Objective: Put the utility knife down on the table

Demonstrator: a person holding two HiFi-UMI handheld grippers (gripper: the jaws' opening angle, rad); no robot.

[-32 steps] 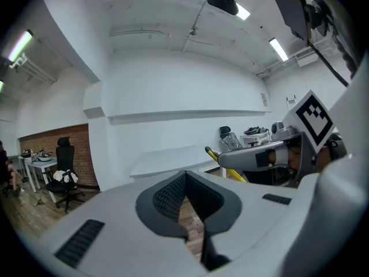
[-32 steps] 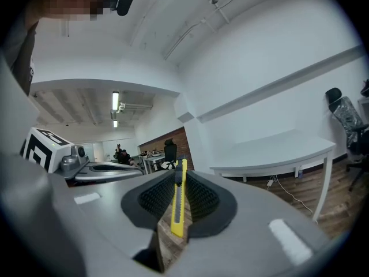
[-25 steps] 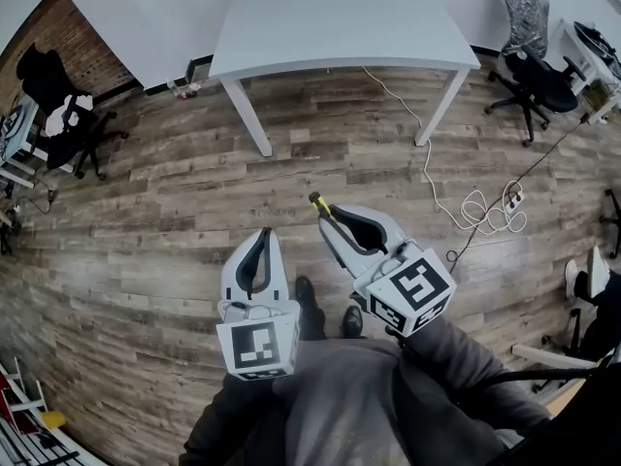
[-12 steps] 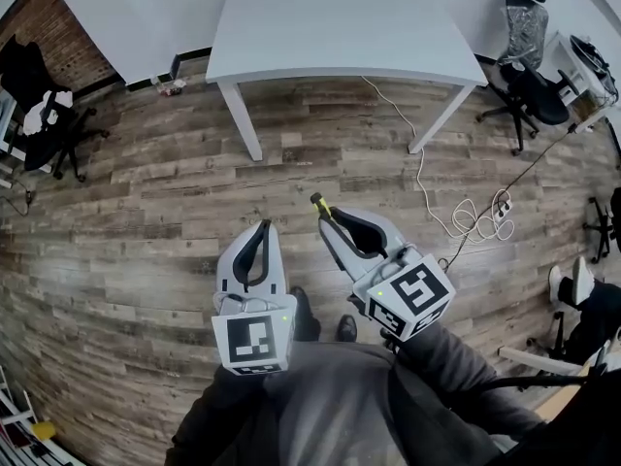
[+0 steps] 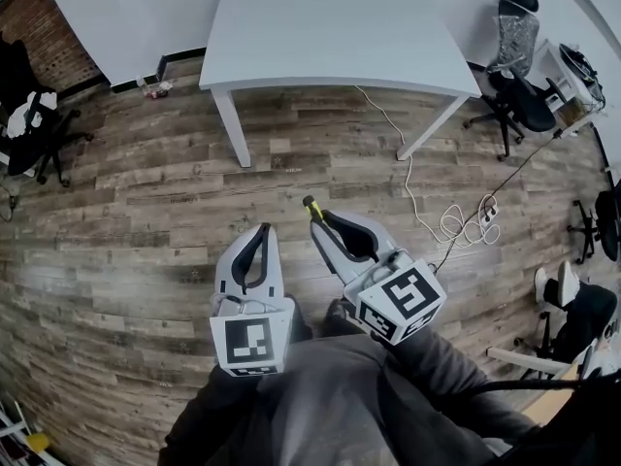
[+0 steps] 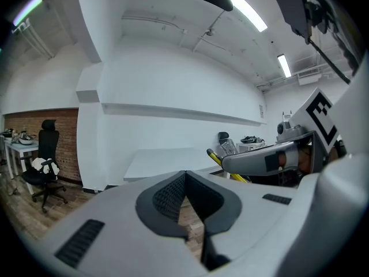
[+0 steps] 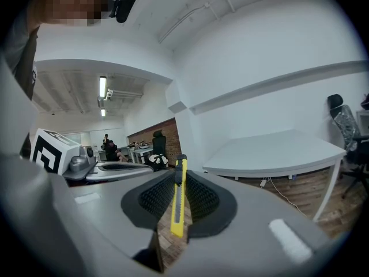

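A yellow and black utility knife [image 7: 179, 198] is clamped upright between the pads of my right gripper [image 7: 180, 183], its tip poking past the jaws. In the head view the knife's tip [image 5: 312, 206] sticks out of the right gripper [image 5: 323, 217], held above the wooden floor. My left gripper [image 5: 264, 231] hangs beside it on the left, shut with nothing between its pads; its closed jaws [image 6: 184, 180] show in the left gripper view. The white table [image 5: 335, 27] stands well ahead of both grippers.
Office chairs [image 5: 519, 95] stand right of the table, and another chair [image 5: 29, 134] at the far left by a brick wall. A white cable with a power strip [image 5: 456, 221] lies on the floor to the right. The person's grey sleeves [image 5: 320, 406] fill the bottom.
The view has shifted toward the table, which now looks larger and closer. Both grippers keep the same hold and spacing.
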